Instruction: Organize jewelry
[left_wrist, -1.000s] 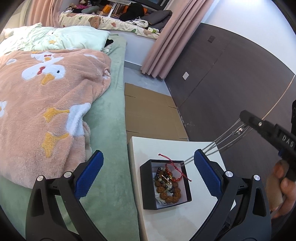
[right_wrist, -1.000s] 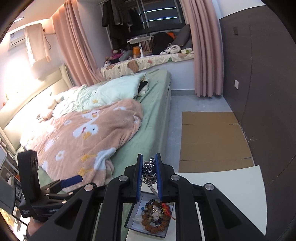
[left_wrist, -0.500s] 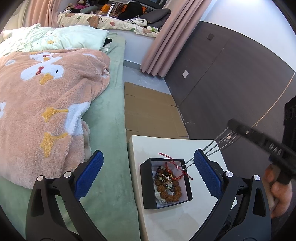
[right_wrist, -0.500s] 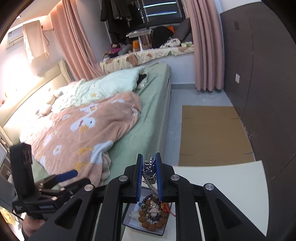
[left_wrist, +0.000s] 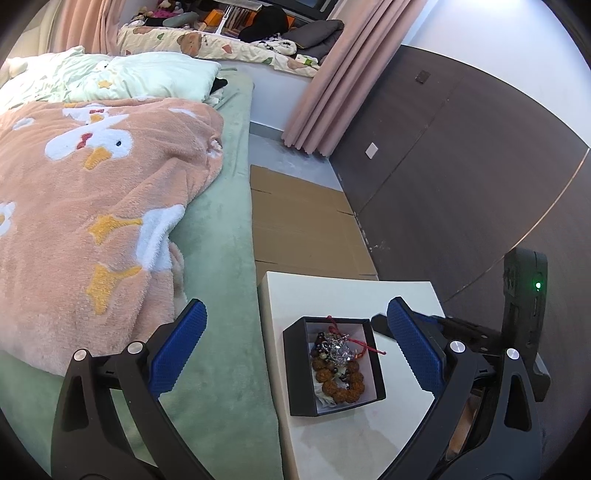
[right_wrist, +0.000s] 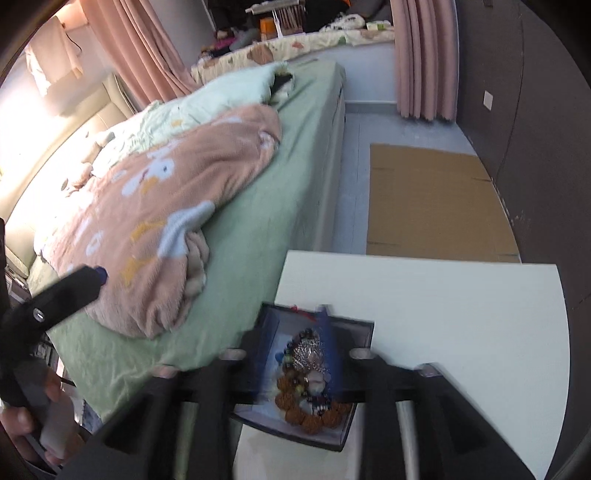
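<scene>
A small black square jewelry box (left_wrist: 334, 363) with a pale lining sits on the near left part of a white rectangular table (left_wrist: 354, 299), close to the table's left edge beside the green-sheeted bed (left_wrist: 225, 295). Inside the box lies a silver chain necklace (left_wrist: 334, 346) heaped in a loose pile on top of a brown wooden bead bracelet (left_wrist: 338, 384), with a red cord bracelet (left_wrist: 364, 345) trailing over the box's right wall.

The left gripper (left_wrist: 295, 350) hangs above the table with its blue-padded fingers (left_wrist: 177, 347) spread wide, holding nothing; the box shows between them. The right gripper (right_wrist: 301, 354) is over the box, blurred by motion; its blue pads appear parted with the jewelry visible between them, gripping nothing.

A pink fleece blanket with a duck print (left_wrist: 81, 192) lies on the bed, and a flattened brown cardboard sheet (left_wrist: 303, 229) lies on the floor beyond the table.
</scene>
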